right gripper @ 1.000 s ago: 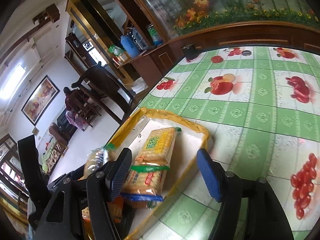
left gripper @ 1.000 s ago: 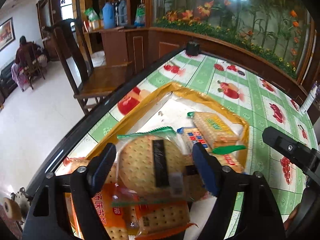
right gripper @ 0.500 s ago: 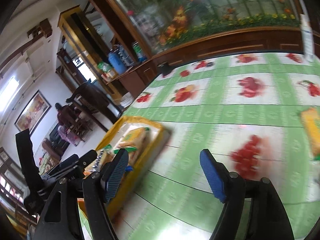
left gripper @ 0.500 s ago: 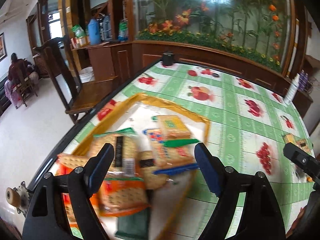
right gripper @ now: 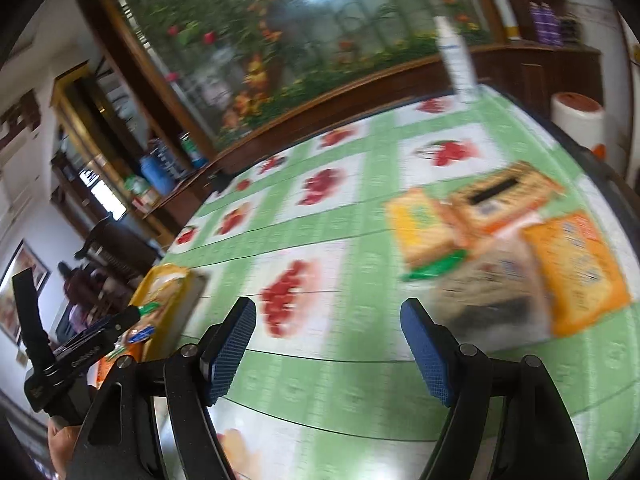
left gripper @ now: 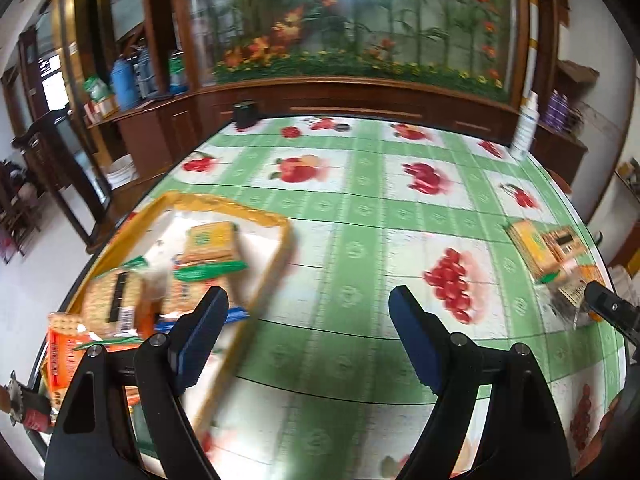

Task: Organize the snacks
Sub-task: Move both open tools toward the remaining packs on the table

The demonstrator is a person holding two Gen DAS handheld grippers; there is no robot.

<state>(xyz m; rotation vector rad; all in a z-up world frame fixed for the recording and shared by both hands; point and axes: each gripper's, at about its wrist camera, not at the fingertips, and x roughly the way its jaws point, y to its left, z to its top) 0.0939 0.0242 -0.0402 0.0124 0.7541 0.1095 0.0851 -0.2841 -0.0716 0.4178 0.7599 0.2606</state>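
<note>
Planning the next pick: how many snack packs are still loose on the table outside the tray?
4, bunched by the right edge: yellow cracker pack, barcoded cracker pack behind it, orange pack at right, dark blurred pack nearest the right gripper. Blur may hide more.

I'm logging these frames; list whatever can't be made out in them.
- Print on the loose cracker packs, right wrist view: motion blur.
- Tray near end, left wrist view: hidden behind the left gripper.
- Packs at the table's right edge, left wrist view: small, smeared, count unclear.
</note>
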